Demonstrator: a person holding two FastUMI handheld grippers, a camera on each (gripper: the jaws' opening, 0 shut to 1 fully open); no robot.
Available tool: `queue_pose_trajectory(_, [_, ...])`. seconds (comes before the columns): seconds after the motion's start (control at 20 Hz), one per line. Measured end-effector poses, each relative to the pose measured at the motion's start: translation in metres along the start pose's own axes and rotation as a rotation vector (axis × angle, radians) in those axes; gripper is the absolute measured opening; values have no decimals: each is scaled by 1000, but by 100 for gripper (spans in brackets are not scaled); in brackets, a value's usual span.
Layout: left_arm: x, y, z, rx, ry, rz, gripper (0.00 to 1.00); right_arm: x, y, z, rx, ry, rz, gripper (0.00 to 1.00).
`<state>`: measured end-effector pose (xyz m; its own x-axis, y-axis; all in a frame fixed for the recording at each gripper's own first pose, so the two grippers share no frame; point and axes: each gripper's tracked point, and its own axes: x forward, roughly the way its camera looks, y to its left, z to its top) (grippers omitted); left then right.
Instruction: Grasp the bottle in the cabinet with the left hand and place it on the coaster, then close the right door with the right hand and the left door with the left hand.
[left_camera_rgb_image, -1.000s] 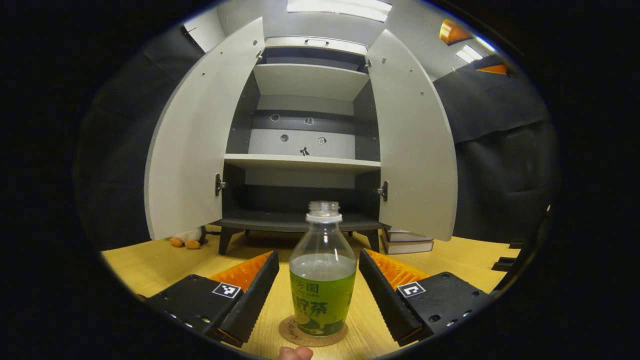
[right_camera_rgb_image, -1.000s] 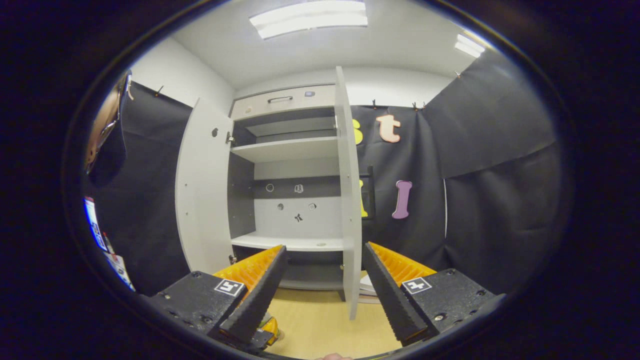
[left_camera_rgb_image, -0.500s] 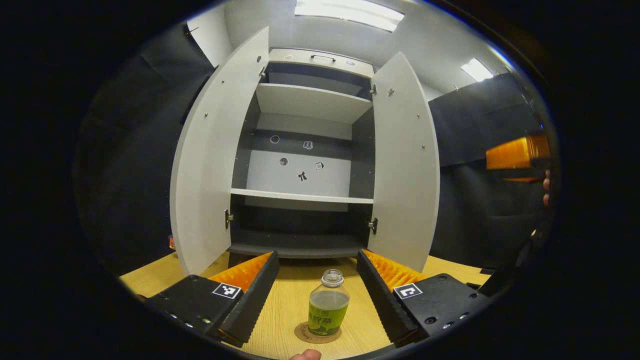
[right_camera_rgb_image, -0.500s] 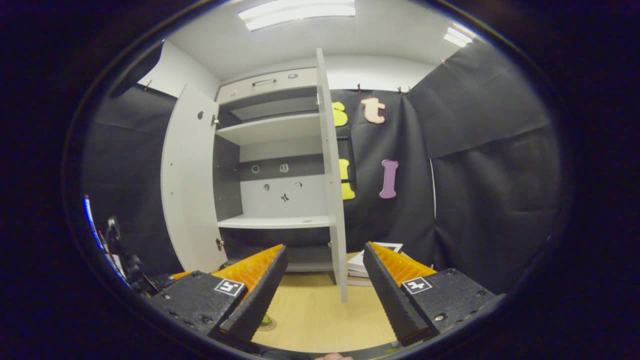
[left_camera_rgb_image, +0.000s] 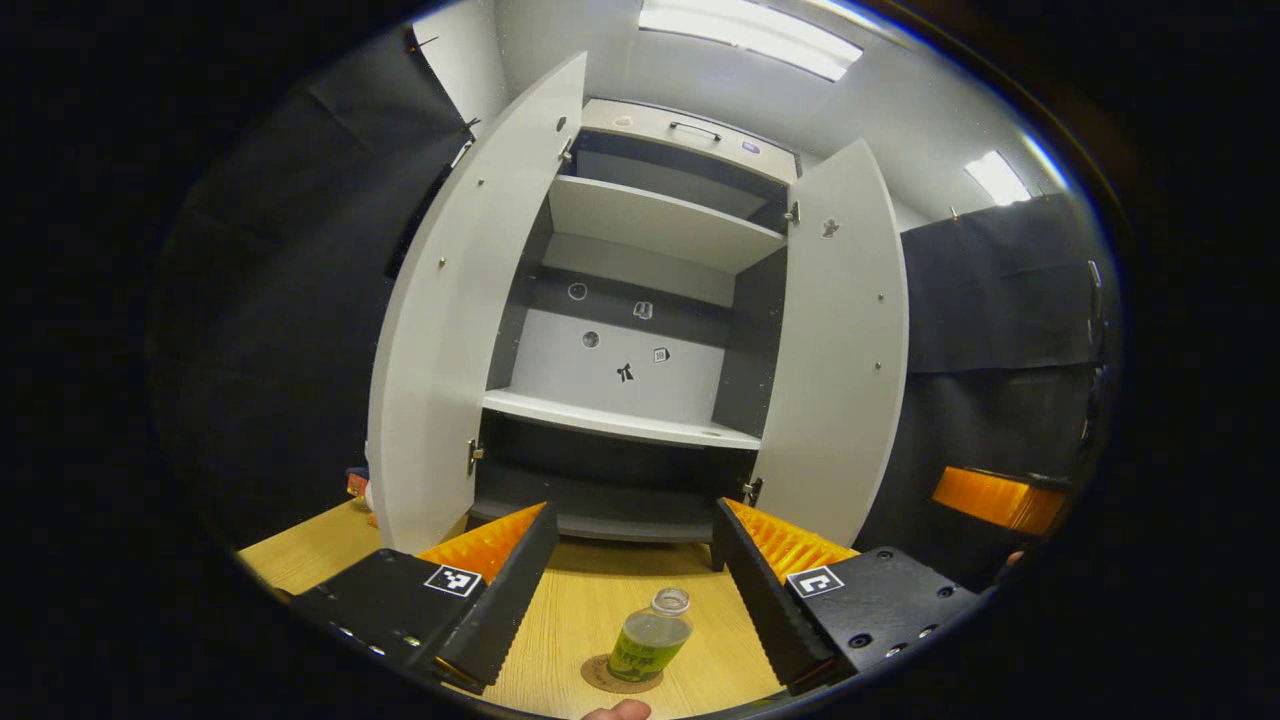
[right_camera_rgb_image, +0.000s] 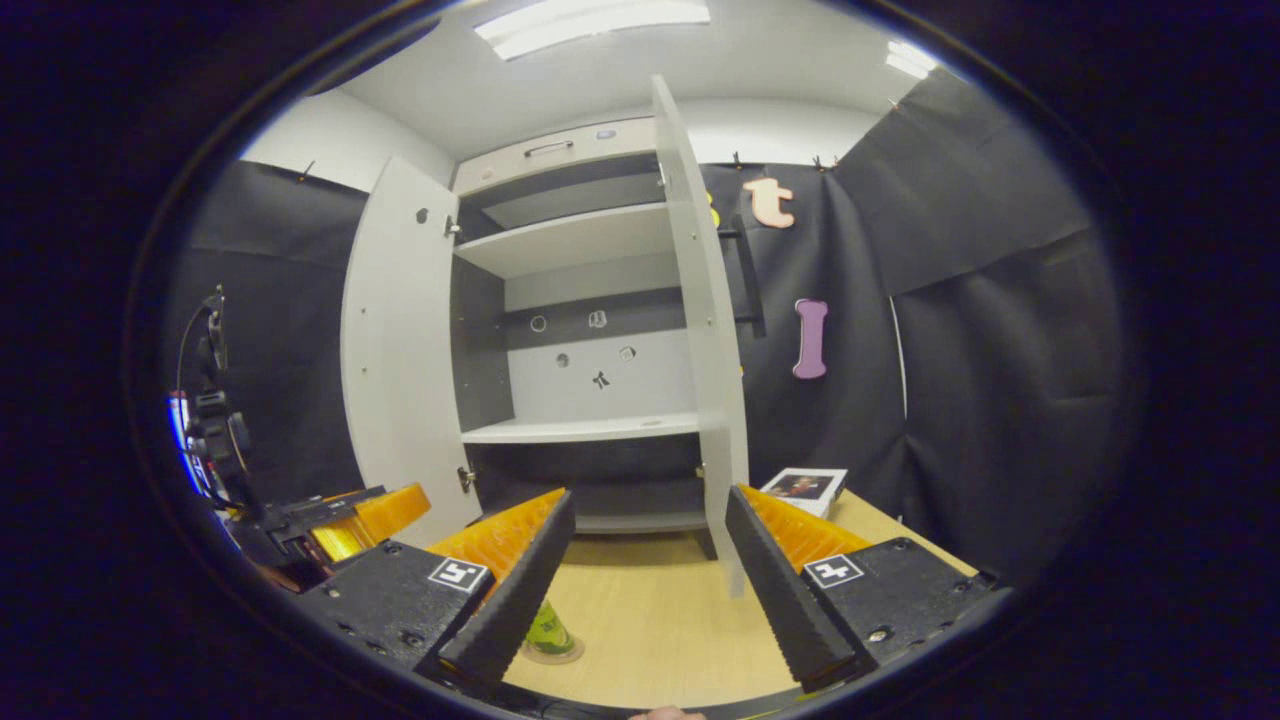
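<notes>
On coaster (left_camera_rgb_image: 610, 674): I see bottle (left_camera_rgb_image: 649, 648) upright, free
Left gripper (left_camera_rgb_image: 632, 580): jaws wide, empty
Right gripper (right_camera_rgb_image: 646, 570): jaws wide, empty
Cabinet doors: left door (left_camera_rgb_image: 450, 310), right door (left_camera_rgb_image: 835, 350) both open

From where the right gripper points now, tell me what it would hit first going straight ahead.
Most likely the front edge of the right door, which stands open in line between the open fingers of the right gripper. Depth is unclear; past it is the cabinet.

Both grippers' black bodies bear square coded tags, screws, and seemingly ribbed fingers (left_camera_rgb_image: 505, 590)
</notes>
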<state>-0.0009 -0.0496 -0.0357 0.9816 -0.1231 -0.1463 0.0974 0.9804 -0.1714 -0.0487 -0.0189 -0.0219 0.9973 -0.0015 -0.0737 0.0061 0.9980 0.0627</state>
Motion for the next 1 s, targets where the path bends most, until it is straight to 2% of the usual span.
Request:
queue_pose_trajectory(0.05, [0,3,1,10,1,11,95,1,1,-1,11,8,6,100])
queue_pose_trajectory(0.15, [0,12,4,42,0,45,95,4,-2,12,10,-6,14,100])
queue_pose_trajectory(0.2, [-1,16,4,52,-2,61,95,6,-7,24,6,-28,13,96])
queue_pose_trajectory(0.3, [-2,18,1,54,4,68,95,10,-21,56,-21,-90,-4,96])
queue_pose_trajectory(0.35, [-3,17,0,56,6,66,100,12,-31,72,-37,-122,-23,96])
queue_pose_trajectory(0.4, [-5,17,-1,63,7,65,95,14,-42,89,-52,-153,-41,99])
queue_pose_trajectory(0.5, [-8,15,-5,88,13,67,95,18,-65,119,-75,-204,-89,99])
queue_pose_trajectory(0.55, [-9,13,-7,99,17,65,95,23,-76,130,-83,-216,-114,95])
queue_pose_trajectory(0.6, [-9,11,-9,106,21,59,95,27,-86,142,-87,-224,-130,99])
queue_pose_trajectory(0.7, [-10,5,-12,111,27,43,95,37,-100,165,-86,-240,-149,99])
queue_pose_trajectory(0.75, [-10,1,-13,112,30,32,95,44,-108,174,-92,-244,-161,96])
queue_pose_trajectory(0.85, [-12,-5,-14,125,33,10,95,59,-123,191,-109,-251,-191,99])
queue_pose_trajectory(0.9, [-12,-8,-13,134,33,6,95,68,-126,199,-117,-254,-193,96])
queue_pose_trajectory(0.95, [-13,-10,-10,142,24,3,95,77,-126,205,-121,-251,-188,99])
queue_pose_trajectory(1.0, [-12,-12,-9,149,14,-1,95,86,-127,209,-126,-246,-182,96])
